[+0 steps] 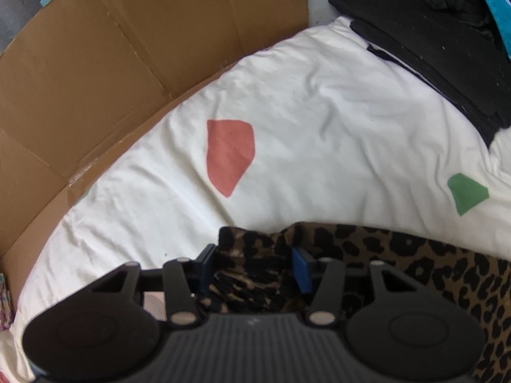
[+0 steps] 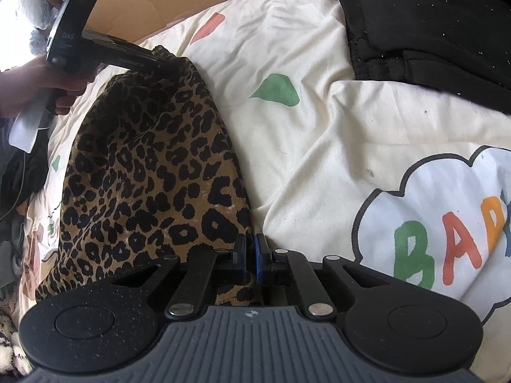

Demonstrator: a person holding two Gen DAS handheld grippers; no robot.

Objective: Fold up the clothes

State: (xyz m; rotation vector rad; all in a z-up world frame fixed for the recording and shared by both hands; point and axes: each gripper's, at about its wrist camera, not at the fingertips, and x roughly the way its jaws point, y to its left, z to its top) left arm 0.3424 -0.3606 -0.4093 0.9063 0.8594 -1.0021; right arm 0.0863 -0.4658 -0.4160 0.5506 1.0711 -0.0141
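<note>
Leopard garment (image 2: 153, 172), bunched between both jaws

Beyond the leopard-print garment (image 2: 150, 172), the white patterned quilt (image 1: 319, 127) lies open. A brown cardboard sheet (image 1: 111, 63) walls its far-left side; folded black clothes (image 1: 447, 48) block its far-right.

Bright daylight, glare blown out upper left, soft blur, fisheye-bowed edges

Left wrist cam sits just behind its fingers (image 1: 301, 268), pitched steeply down, close over the leopard-print garment (image 1: 415, 255). Right wrist cam same setup, its fingers (image 2: 259, 255) at the garment's near edge. Both share garment, white duvet (image 1: 319, 111) beyond the fingertips and cardboard (image 1: 127, 48).
</note>
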